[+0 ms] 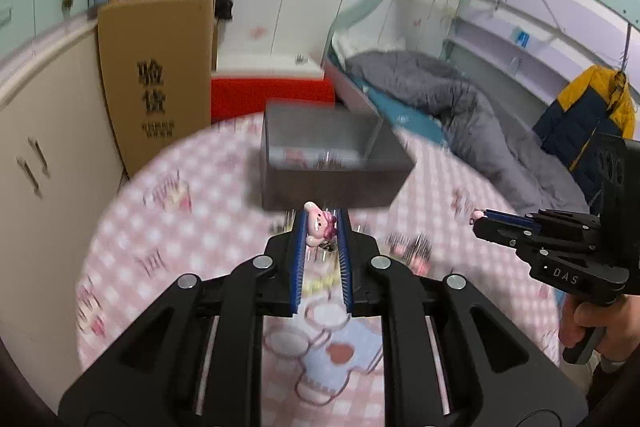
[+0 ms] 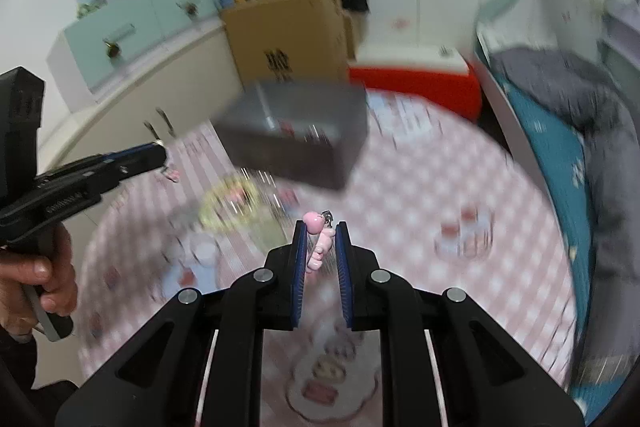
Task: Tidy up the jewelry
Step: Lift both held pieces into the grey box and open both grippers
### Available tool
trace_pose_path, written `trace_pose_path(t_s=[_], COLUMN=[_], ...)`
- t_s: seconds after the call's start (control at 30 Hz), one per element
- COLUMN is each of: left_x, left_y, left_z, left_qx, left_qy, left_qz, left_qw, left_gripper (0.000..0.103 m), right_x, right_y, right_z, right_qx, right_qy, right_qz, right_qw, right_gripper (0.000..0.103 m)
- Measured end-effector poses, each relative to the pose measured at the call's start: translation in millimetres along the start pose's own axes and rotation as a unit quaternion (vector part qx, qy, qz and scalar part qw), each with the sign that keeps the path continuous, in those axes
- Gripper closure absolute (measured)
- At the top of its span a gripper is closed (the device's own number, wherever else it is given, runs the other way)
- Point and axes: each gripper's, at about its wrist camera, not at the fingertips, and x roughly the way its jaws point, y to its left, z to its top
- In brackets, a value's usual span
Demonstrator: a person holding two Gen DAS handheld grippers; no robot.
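Your left gripper (image 1: 322, 227) is nearly closed and pinches a little pink charm with a bow (image 1: 318, 225) between its blue pads. Your right gripper (image 2: 320, 239) is nearly closed too, and it pinches another pink charm (image 2: 319, 245) that has a small metal clip at the top. Both charms are up off the table, near the tips of the fingers.

In front of you sits a grey box (image 1: 328, 155) on the round table with the pink checked cloth (image 1: 192, 227). The box is open at the top and has some small things inside, but they are too blurry to tell. More small shiny bits (image 2: 240, 199) lie on the cloth in front of the box, and they are blurry too.

Your hand (image 2: 36, 279) shows, wrapped around a gripper's handle.

Behind the table there is a brown cardboard box (image 1: 156, 75), a red box (image 1: 272, 95) and a bed with a grey blanket (image 1: 440, 87).
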Motion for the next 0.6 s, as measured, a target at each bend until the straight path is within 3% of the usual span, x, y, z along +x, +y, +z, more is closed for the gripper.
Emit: trace_pose_path(t_s=[0.23,0.37,0.53,0.57,0.6], left_x=[5,30,62,67,75], left_y=[-6,1,6,6,8], left_z=[68,95,106,107,109], left_qx=[0.018,-0.002,-0.018,-0.017,-0.024], left_qy=[-0.029,-0.015,0.009,0.018,0.032], left_qz=[0.006,-0.013,-0.036,-0.032,-0.011], left_qw=[0.9994,0.9998,0.9992,0.9992,0.9991], left_gripper=[0.088,0.088,0.086,0.069,0.027], right_x=[-11,14,47,49,55], right_y=[15,10,-8,-12,-17], right_z=[88,116,127,127,126], right_qx=[-0.047,-0.038,0.006,0.017,0.032], right_qy=[-0.067,-0.055,-0.026,-0.018,-0.009], right_qz=[0.008,0.022,0.044,0.048,0.047], right_qw=[0.997,0.998,0.999,0.999,0.998], right_gripper=[0.09,0.09,0.087,0.075,0.063])
